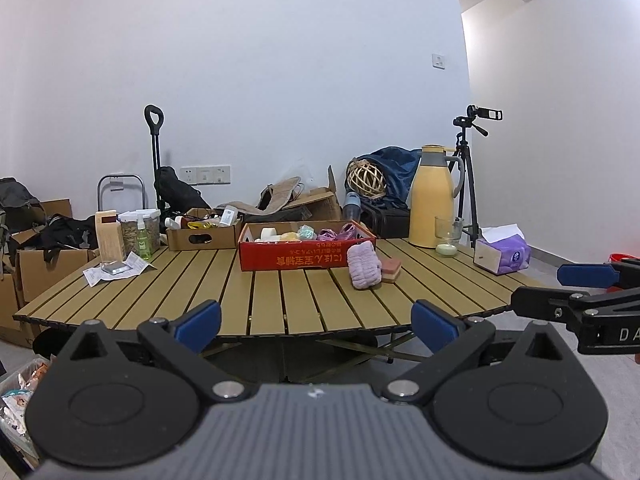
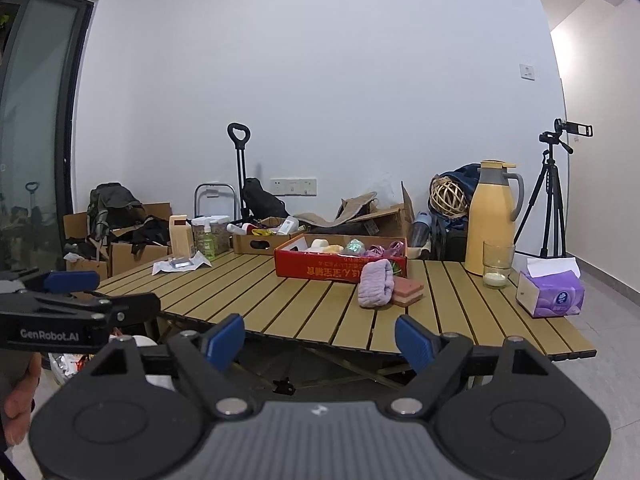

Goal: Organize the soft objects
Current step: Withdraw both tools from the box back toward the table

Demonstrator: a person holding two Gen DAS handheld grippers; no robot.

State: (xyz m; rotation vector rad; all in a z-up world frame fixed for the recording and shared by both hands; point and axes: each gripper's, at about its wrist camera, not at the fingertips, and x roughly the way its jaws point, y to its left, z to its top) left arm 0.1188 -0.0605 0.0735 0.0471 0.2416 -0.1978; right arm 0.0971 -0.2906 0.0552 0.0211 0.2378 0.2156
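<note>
Risk lies mainly in the crowding around the lilac towel roll (image 1: 363, 265), which is seen on the slatted table (image 1: 200, 280), leaning against the front right corner of the red box (image 1: 296, 258) and touching the pink sponge (image 1: 391, 269) at its side. Other soft items are already gathered inside the box. Both tools are held short of the table's near edge, well apart from the roll. The left gripper (image 1: 316, 320) is spread wide with nothing between its pads, and the right gripper (image 2: 320, 340) is likewise wide and empty. If the roll is approached too low, the sponge could be pinched together with it, or pushed along the slats toward the edge. A shallow grip on the soft, yielding fabric could let it unroll or slip out during the lift. The light cardboard box could be shoved backward by a finger. The glass cup (image 1: 449, 236) and tissue pack (image 1: 504, 254) further right could be struck by a wide swing.
</note>
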